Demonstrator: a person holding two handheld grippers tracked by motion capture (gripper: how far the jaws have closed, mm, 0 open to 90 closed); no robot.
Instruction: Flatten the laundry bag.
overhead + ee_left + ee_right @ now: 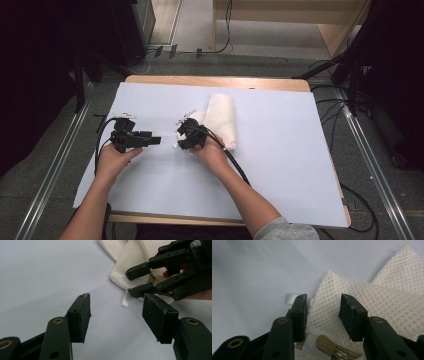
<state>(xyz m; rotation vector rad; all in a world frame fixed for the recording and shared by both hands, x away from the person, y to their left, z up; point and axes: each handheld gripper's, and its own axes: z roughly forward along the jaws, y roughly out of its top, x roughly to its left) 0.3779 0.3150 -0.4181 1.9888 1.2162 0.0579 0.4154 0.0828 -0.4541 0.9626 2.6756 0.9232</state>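
Left claw (156, 140) and right claw (181, 131), jaws parted.

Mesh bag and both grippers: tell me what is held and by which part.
Nothing is held. The right gripper stands open over the edge of the white mesh bag near its zipper pull, pads not pressing. The left gripper is open over bare table.

A pale lilac-white sheet (280, 165) covers a light wooden rectangular table (220, 81), whose bare edge shows as a strip at twelve o'clock and again along the six o'clock side. Grey carpeted floor (55, 150) surrounds it. Metal floor rails (52, 170) run along the nine o'clock side and the three o'clock side. Black cables (362, 210) loop on the floor at four o'clock. A light wooden shelf unit (295, 20) stands beyond, at one o'clock.
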